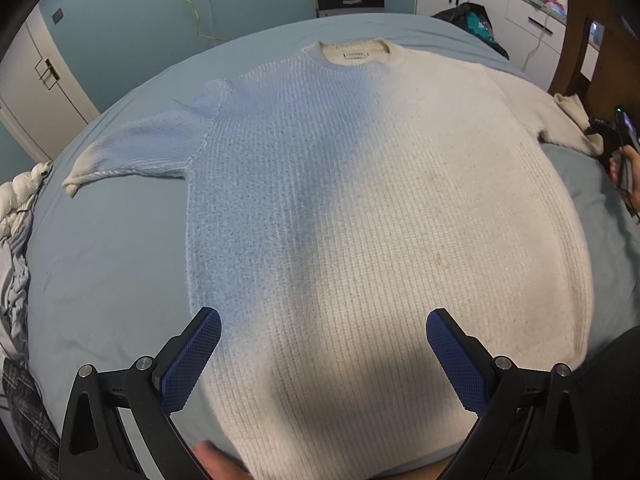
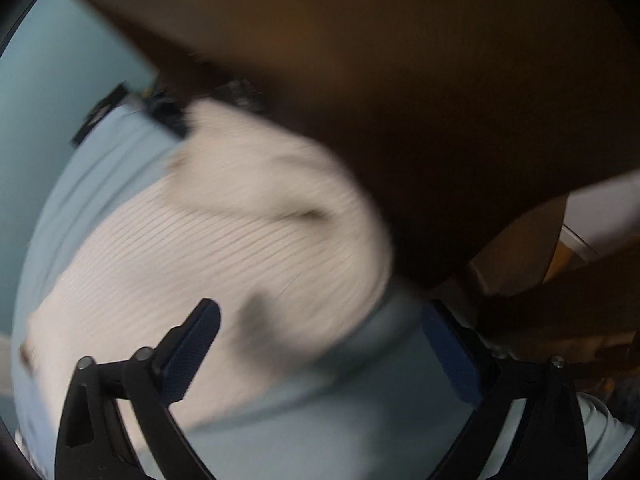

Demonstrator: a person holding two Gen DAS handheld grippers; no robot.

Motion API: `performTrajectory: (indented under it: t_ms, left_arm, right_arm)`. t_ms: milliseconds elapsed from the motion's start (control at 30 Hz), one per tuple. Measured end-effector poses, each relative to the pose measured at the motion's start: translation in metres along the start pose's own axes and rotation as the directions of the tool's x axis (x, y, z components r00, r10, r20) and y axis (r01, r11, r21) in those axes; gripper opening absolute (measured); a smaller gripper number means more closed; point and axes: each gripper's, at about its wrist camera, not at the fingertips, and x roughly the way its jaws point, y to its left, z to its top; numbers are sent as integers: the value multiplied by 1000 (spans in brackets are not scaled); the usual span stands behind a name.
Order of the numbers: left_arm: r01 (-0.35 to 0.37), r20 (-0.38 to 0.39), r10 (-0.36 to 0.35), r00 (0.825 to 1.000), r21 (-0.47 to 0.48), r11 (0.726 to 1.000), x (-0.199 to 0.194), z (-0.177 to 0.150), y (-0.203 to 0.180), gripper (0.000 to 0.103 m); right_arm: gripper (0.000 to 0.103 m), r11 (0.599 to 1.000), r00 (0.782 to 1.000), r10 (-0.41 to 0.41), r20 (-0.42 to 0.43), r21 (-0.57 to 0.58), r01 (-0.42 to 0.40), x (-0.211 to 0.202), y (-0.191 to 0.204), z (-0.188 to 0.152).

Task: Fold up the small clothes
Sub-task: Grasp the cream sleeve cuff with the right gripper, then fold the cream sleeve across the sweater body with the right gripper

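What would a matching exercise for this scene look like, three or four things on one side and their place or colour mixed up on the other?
Things:
1. sweater
2. bedsheet
3. neck label
4. left gripper

Descriptions:
A. light blue, spread under everything
B. inside the collar, at the far end of the garment
C. cream ribbed knit, lying flat with sleeves out to both sides
D. blue pads apart, over the near hem

Pairs: 1-C, 2-A, 3-B, 4-D
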Motion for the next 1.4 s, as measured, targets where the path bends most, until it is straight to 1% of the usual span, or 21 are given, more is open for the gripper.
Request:
performTrajectory:
  t_ms: [67, 133, 200, 233, 267, 300, 400, 467, 600, 733, 867, 900, 967, 1000, 1033, 1100, 1167, 1233, 1300, 1367, 1400]
  left_arm:
    - [0, -14, 0, 1000, 3, 1000, 4, 3, -1, 103]
    - [2, -25, -2, 1000, 5, 1000, 7, 5, -2, 103]
    - [-3, -27, 3, 1000, 8, 1000, 8, 6, -3, 103]
    - [-5, -26, 5, 1000, 10, 1000, 8, 6, -3, 103]
    - [-5, -24, 5, 1000, 10, 1000, 7, 6, -2, 103]
    - [-4, -22, 4, 1000, 9, 1000, 6, 6, -2, 103]
    - [3, -1, -3, 1000, 3, 1000, -1, 5, -1, 103]
    - [-2, 26, 1, 1000, 2, 1000, -7, 4, 1, 103]
    - [-18, 71, 19, 997, -15, 1000, -18, -1, 8, 103]
    - [-41, 113, 46, 993, -51, 998, -27, -6, 22, 103]
    - [-64, 159, 83, 984, -121, 991, -35, -7, 40, 103]
    - [-70, 172, 95, 980, -147, 987, -37, -8, 47, 103]
    - [-87, 186, 122, 975, -189, 978, -41, -8, 59, 103]
    - [-94, 192, 136, 972, -215, 972, -42, -9, 65, 103]
    - [-98, 195, 145, 970, -233, 968, -42, -10, 70, 103]
    - [-99, 194, 157, 968, -276, 956, -42, -11, 81, 103]
    - [-87, 189, 151, 970, -308, 947, -40, -12, 88, 103]
    - [-75, 183, 138, 973, -315, 946, -38, -11, 90, 103]
    - [-69, 185, 130, 974, -303, 950, -36, -9, 87, 103]
    - [-78, 189, 133, 973, -271, 959, -35, -6, 82, 103]
    - [-85, 188, 136, 973, -259, 962, -36, -8, 79, 103]
  right_arm:
    - [88, 997, 998, -59, 1, -46, 59, 13, 12, -3]
    - [82, 993, 995, -76, 71, -86, 82, 11, 26, -9]
    - [51, 984, 987, -81, 139, -144, 101, 2, 42, -16]
    - [42, 968, 979, -112, 173, -203, 146, -5, 56, -22]
    - [13, 947, 968, -148, 201, -252, 197, -9, 67, -26]
    - [6, 915, 952, -198, 233, -303, 265, -15, 78, -30]
    - [6, 844, 910, -212, 355, -402, 354, -50, 105, -45]
    - [6, 836, 895, -168, 414, -420, 352, -90, 121, -53]
    - [6, 855, 867, -5, 498, -448, 262, -189, 158, -67]
    - [6, 802, 788, 173, 590, -549, 235, -301, 239, -110]
    - [6, 712, 756, 342, 558, -679, 178, -373, 322, -183]
    - [7, 678, 762, 387, 519, -720, 145, -384, 342, -209]
    - [12, 582, 809, 460, 366, -813, 38, -390, 383, -256]
    - [22, 530, 831, 483, 274, -847, -29, -391, 397, -284]
    - [30, 459, 848, 517, 116, -874, -160, -387, 413, -320]
    - [78, 392, 826, 560, -68, -856, -336, -378, 417, -365]
    - [89, 394, 804, 583, -119, -824, -408, -364, 400, -380]
    - [89, 411, 805, 579, -132, -805, -428, -348, 380, -385]
    - [89, 435, 835, 538, -115, -811, -392, -331, 364, -369]
    - [89, 502, 889, 457, -28, -817, -283, -315, 335, -316]
    - [89, 537, 913, 406, 30, -816, -212, -309, 328, -310]
